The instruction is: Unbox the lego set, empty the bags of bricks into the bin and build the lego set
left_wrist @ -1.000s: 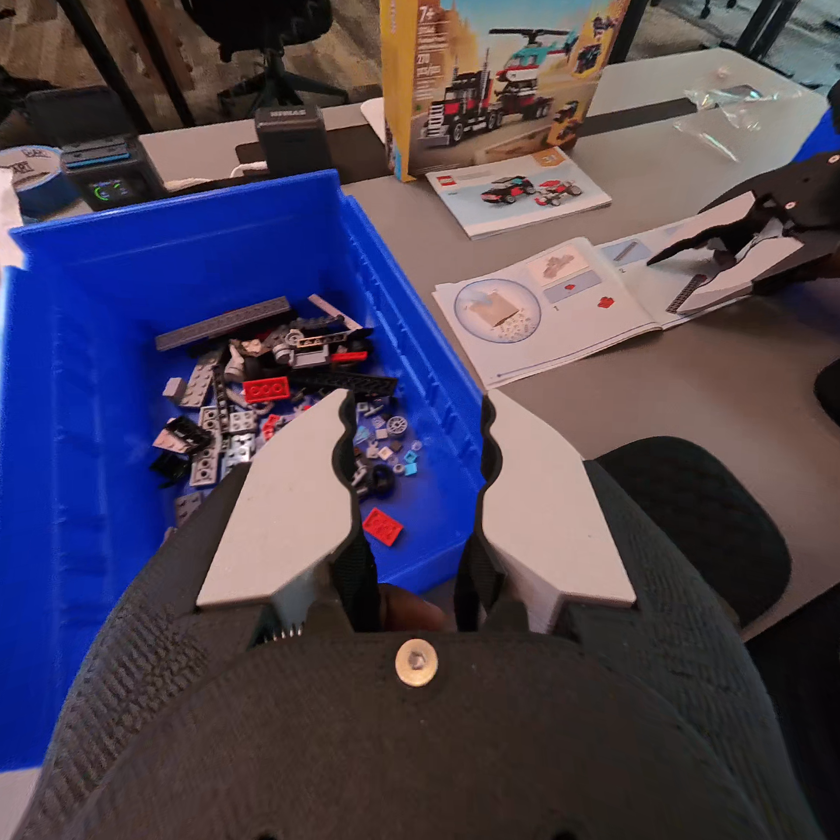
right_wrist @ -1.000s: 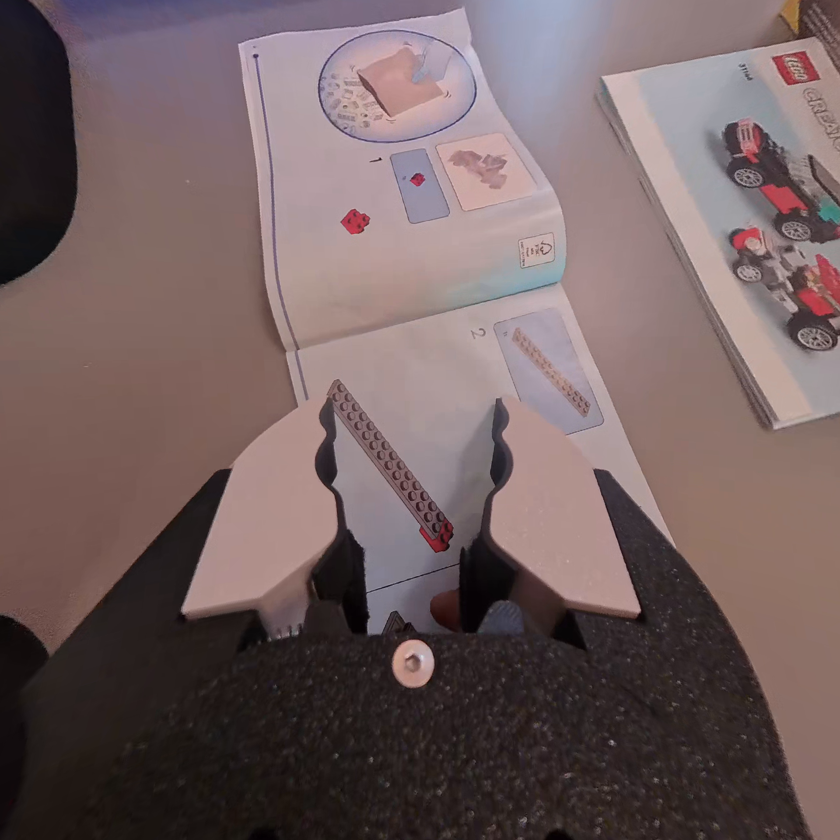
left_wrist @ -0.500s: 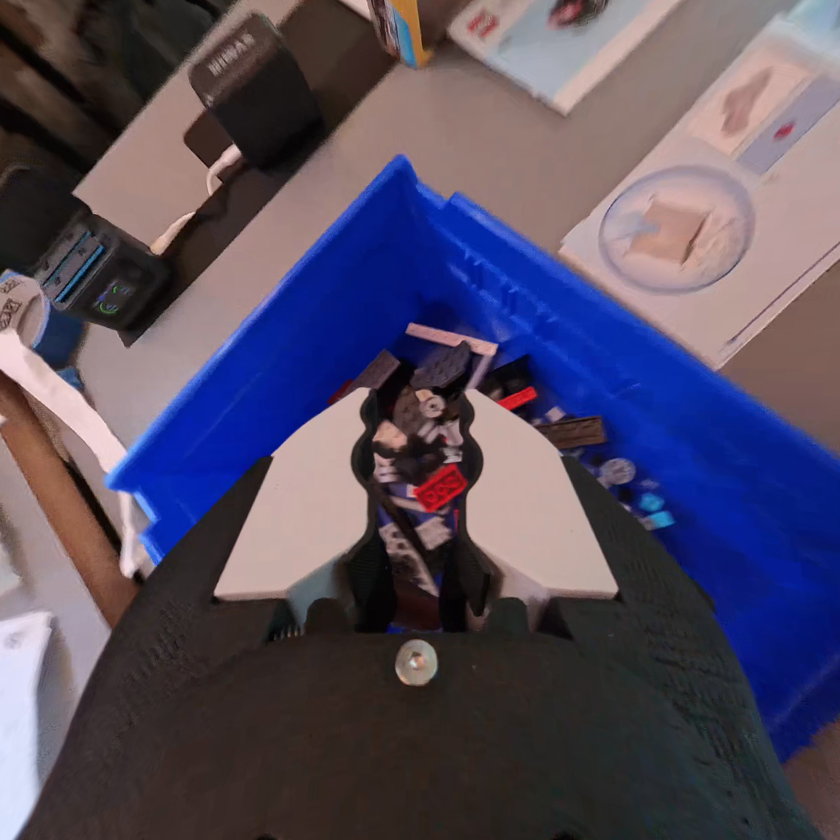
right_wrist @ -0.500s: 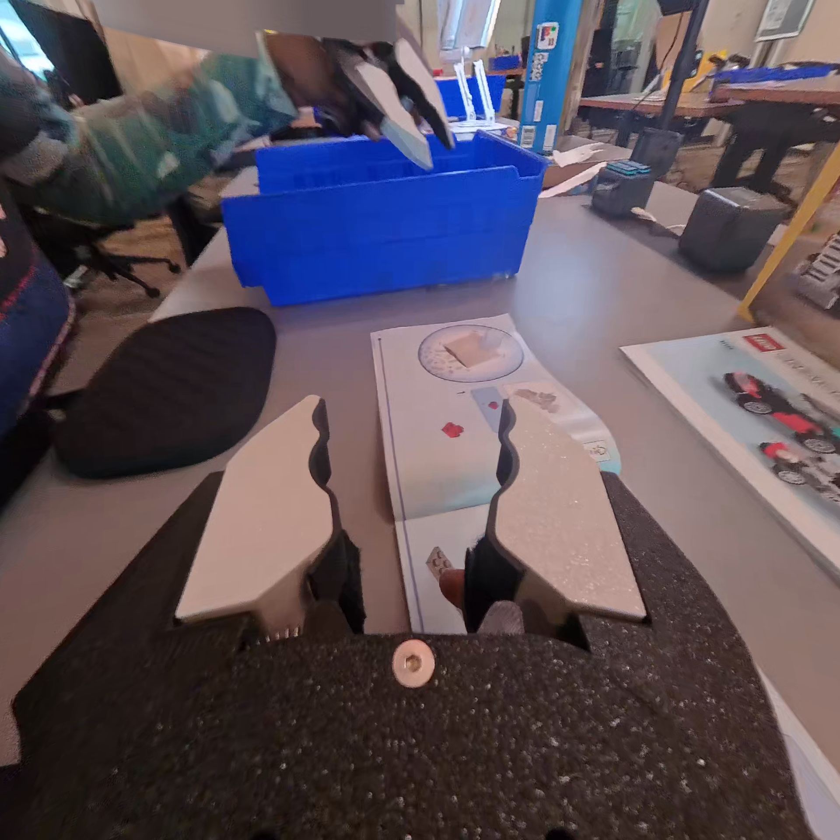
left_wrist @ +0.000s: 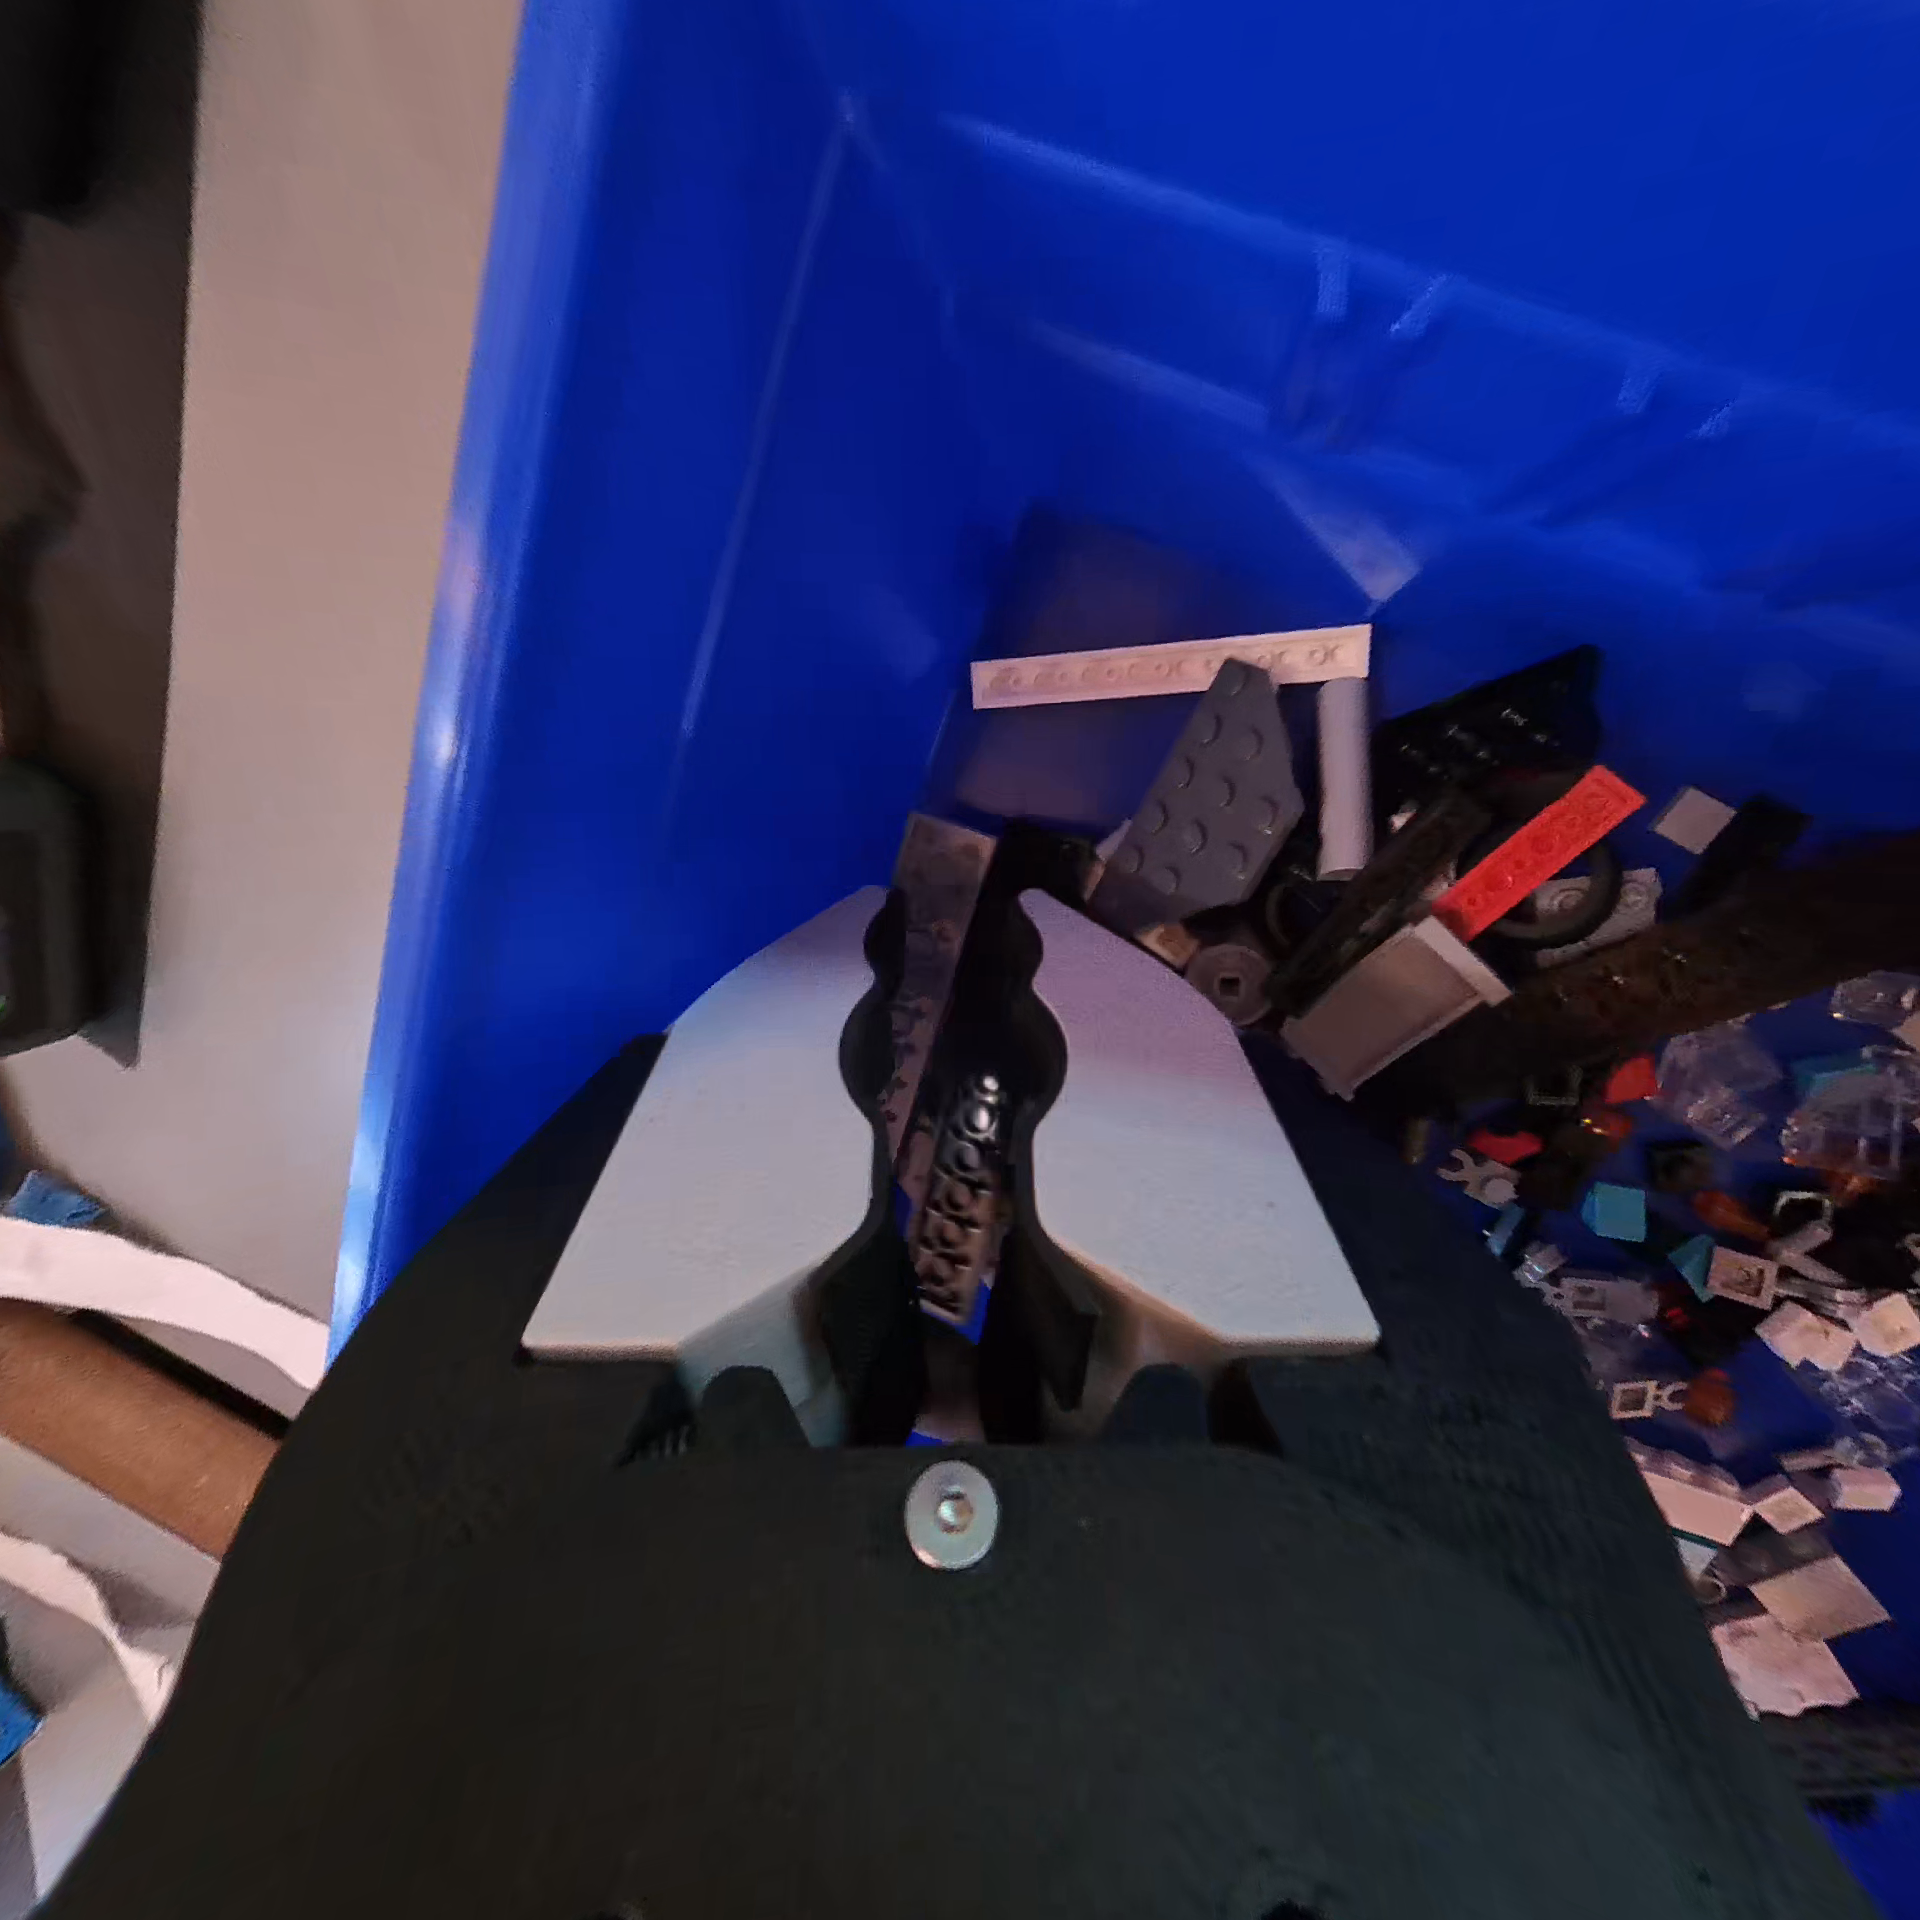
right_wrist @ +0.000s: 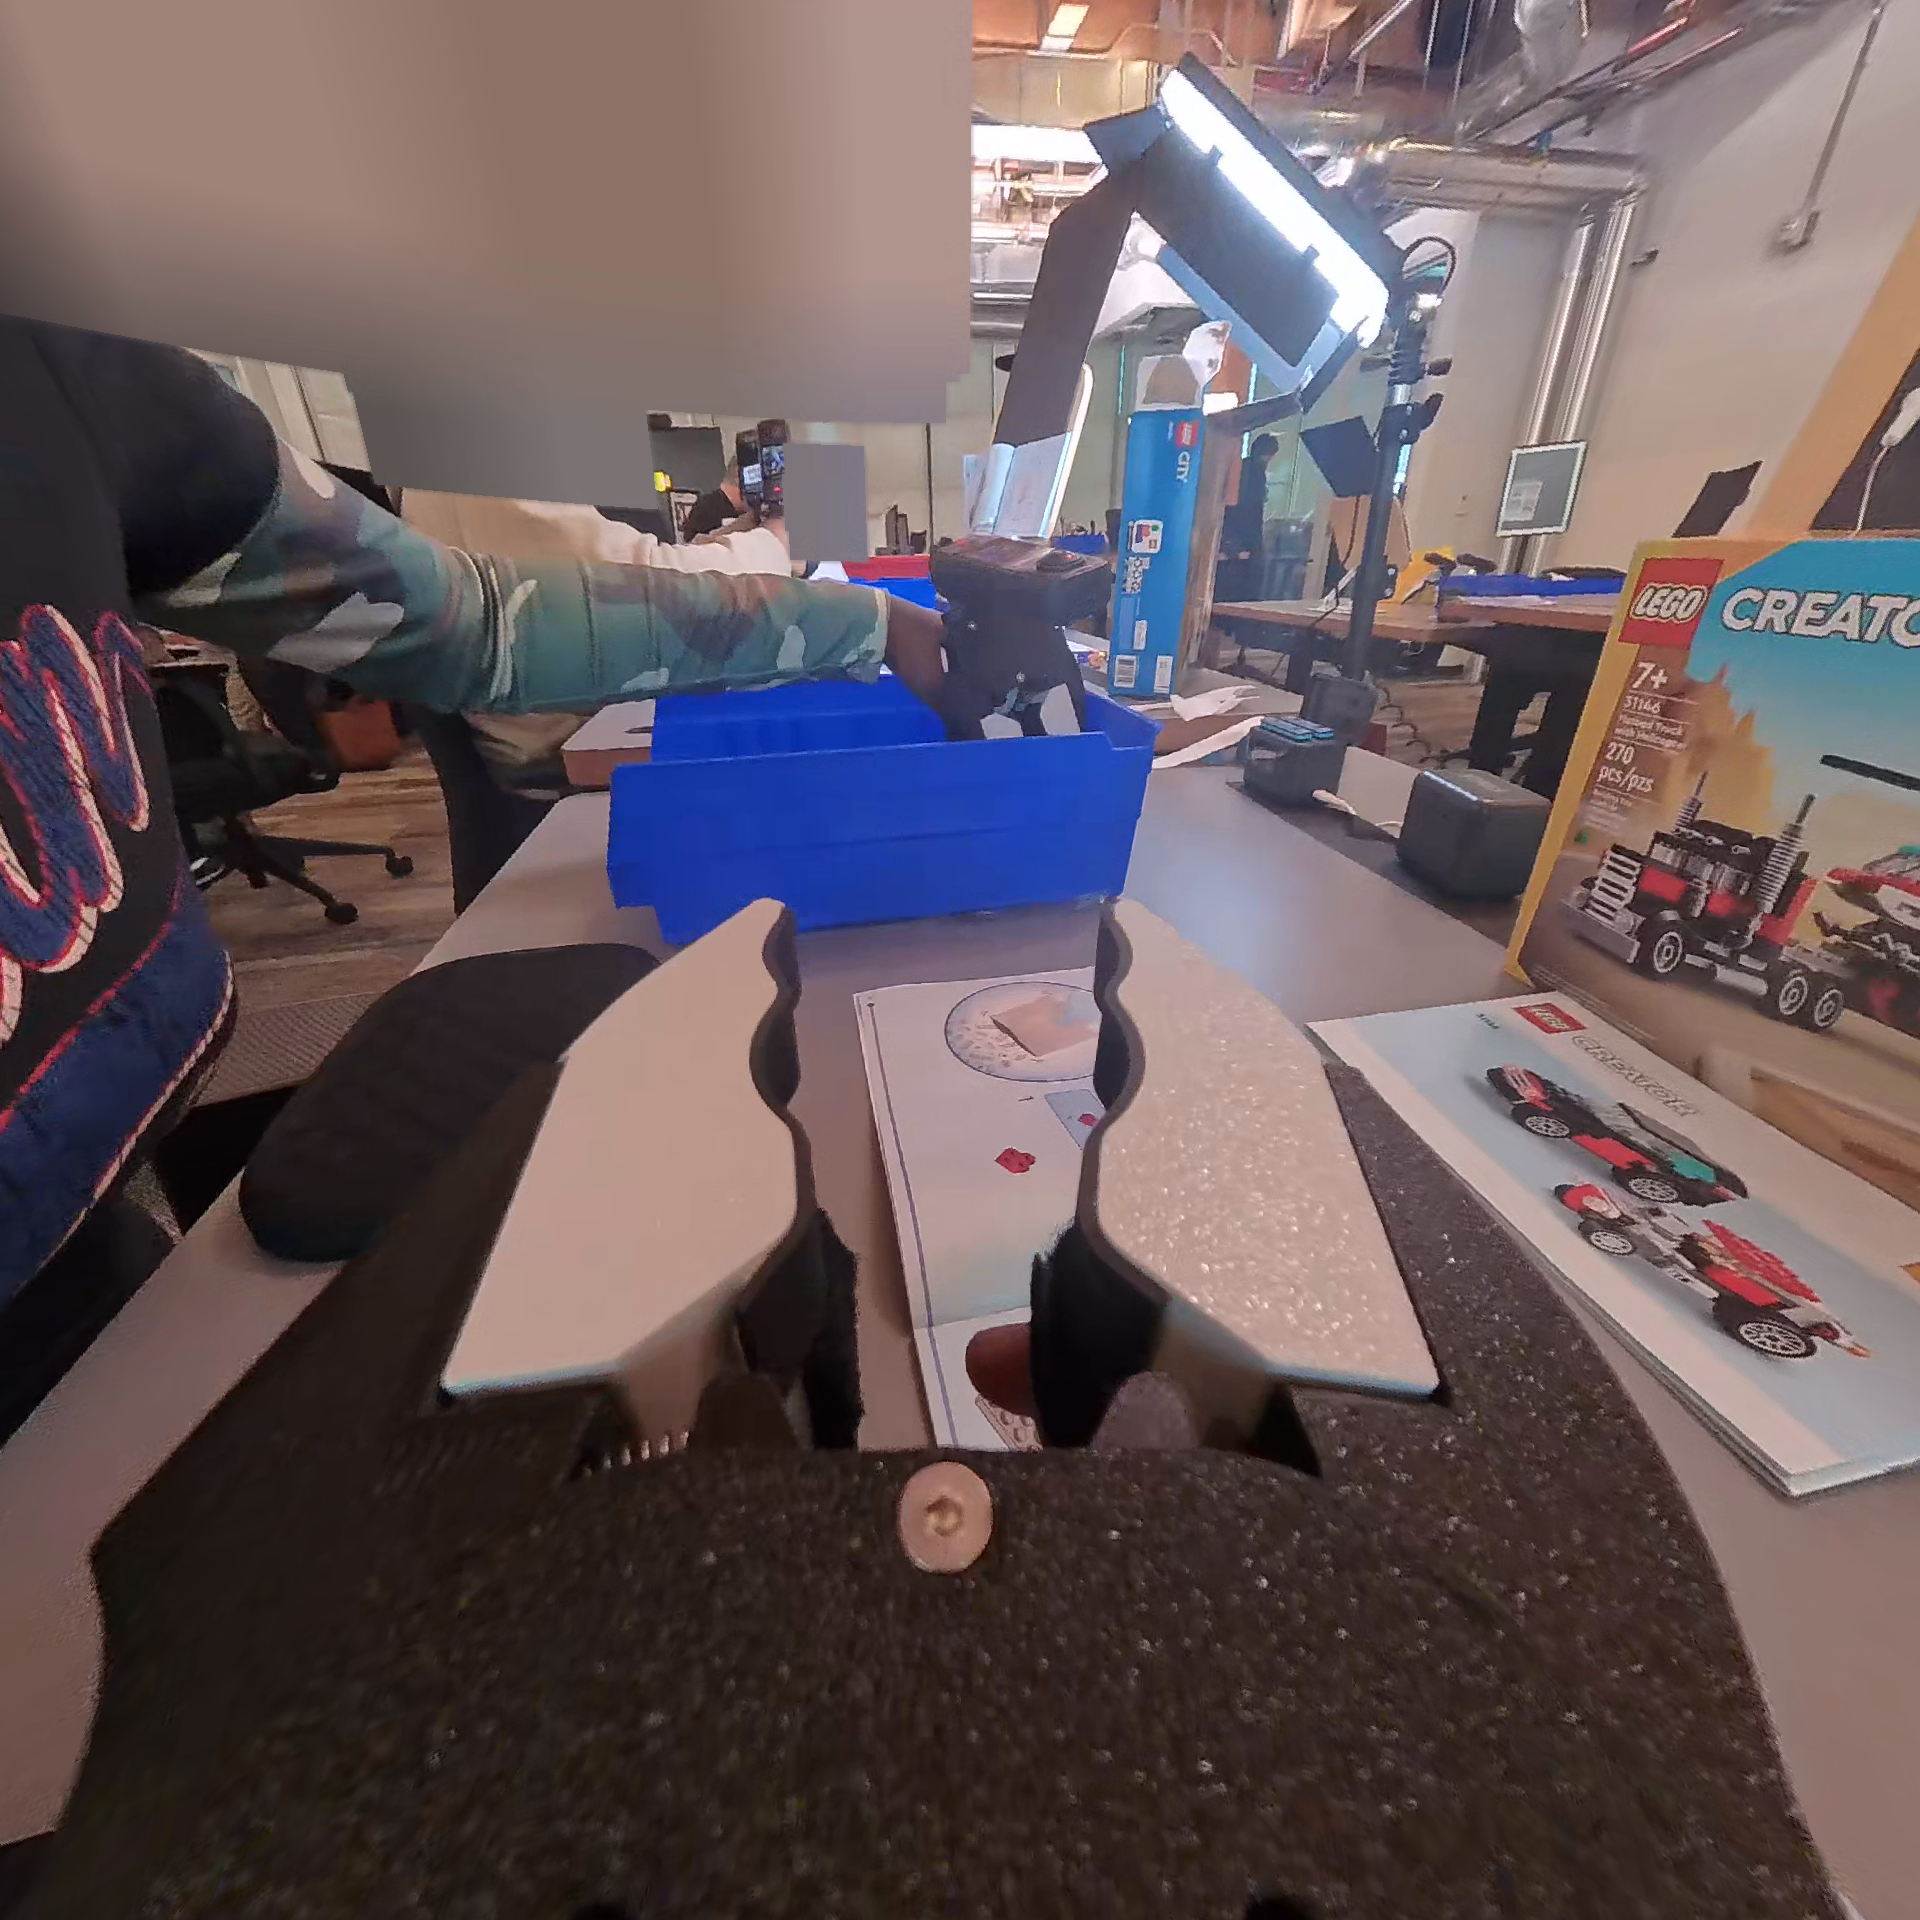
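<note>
My left gripper (left_wrist: 951, 914) is down inside the blue bin (left_wrist: 675, 520), near its left wall. Its jaws are shut on a long black plate (left_wrist: 961, 1143) that runs lengthwise between the fingers, with a grey plate beside it. Loose bricks lie to the right: a grey wedge plate (left_wrist: 1216, 800), a red plate (left_wrist: 1538, 852), a long white plate (left_wrist: 1164, 665) and several small pieces. My right gripper (right_wrist: 945, 935) is open and empty, low over the open instruction booklet (right_wrist: 977, 1132). The right wrist view shows the bin (right_wrist: 883, 831) with the left gripper (right_wrist: 1013, 686) reaching into it.
The lego box (right_wrist: 1745, 810) stands at the right, with a second booklet (right_wrist: 1662, 1226) flat in front of it. A black pad (right_wrist: 416, 1081) lies at the table's left edge. Dark devices (right_wrist: 1475, 842) sit behind the bin. A person's sleeve (right_wrist: 520, 623) stretches over the table.
My left gripper has dropped deep into the bin and closed on the long black plate. My right gripper has stayed open over the booklet, and its view has tilted up a little.
</note>
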The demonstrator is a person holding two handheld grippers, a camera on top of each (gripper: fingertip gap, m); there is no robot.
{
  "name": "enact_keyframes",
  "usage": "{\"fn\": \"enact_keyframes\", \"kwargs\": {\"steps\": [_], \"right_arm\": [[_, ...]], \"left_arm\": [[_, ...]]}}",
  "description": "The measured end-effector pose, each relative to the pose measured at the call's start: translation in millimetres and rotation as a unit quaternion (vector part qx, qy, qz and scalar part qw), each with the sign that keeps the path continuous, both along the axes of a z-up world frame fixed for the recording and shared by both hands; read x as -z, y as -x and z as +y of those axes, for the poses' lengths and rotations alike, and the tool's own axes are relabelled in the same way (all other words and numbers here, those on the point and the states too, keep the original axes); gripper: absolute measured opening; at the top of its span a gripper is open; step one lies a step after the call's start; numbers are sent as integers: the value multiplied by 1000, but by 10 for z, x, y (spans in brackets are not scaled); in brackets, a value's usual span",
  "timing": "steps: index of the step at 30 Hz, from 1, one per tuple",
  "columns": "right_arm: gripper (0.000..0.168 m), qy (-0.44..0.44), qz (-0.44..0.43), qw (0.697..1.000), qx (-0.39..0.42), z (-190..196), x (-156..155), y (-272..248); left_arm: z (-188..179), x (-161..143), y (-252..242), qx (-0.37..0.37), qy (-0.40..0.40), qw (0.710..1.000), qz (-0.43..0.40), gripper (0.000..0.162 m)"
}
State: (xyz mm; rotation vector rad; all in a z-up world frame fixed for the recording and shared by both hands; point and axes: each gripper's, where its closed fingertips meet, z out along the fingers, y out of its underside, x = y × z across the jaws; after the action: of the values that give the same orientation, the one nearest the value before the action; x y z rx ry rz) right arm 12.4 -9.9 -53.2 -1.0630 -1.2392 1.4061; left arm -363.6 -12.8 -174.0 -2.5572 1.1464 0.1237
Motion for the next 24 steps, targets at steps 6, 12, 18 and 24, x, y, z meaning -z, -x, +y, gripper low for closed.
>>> {"fn": "enact_keyframes", "kwargs": {"steps": [6,12,18,24], "right_arm": [[53,6,-36,999,-2,22,157,50],[51,4,-43,999,-1,29,198,64],[48,3,-44,999,-4,14,200,73],[47,-2,-44,999,1,24,196,66]], "left_arm": [[-24,28,-5,1,24,1000,-12,20],[-49,-17,62,4,-22,998,62,2],[-187,-267,-115,-11,-82,996,35,2],[-496,-248,-413,12,-25,999,-34,2]]}}
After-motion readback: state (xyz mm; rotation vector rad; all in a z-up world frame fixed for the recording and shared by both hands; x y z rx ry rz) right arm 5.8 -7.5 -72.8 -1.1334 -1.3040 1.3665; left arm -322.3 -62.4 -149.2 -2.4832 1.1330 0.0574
